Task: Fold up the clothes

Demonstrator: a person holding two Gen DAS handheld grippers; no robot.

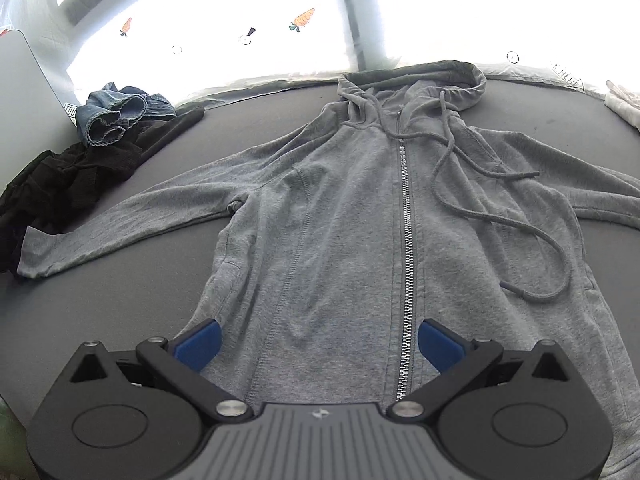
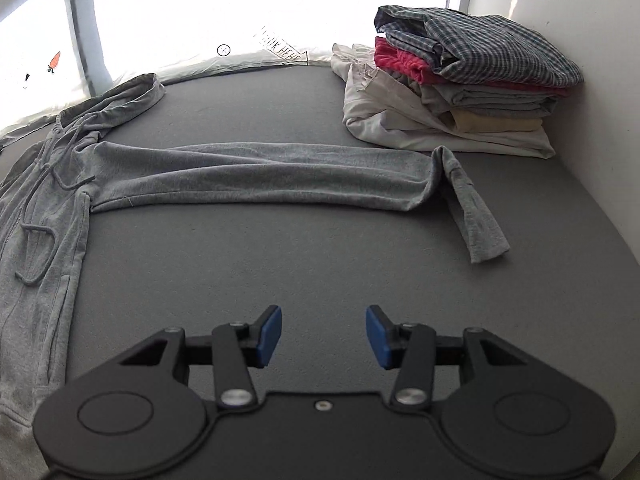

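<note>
Out ahead of the right tool, half-open and empty, the hoodie's sleeve runs sideways across the surface, while the left tool hovers wide over the zipper.

Hoodie ahead of the left jaws: grey marl knit cloth, matt, w/ shiny metal zip & woven cord drawstrings. Surface under the right jaws: grey felt-like cloth, matt, slightly rough. Jaw pads: smooth blue plastic; linkage matt black plastic, bright metal pivots. Far left of the left jaws: frayed blue denim.
</note>
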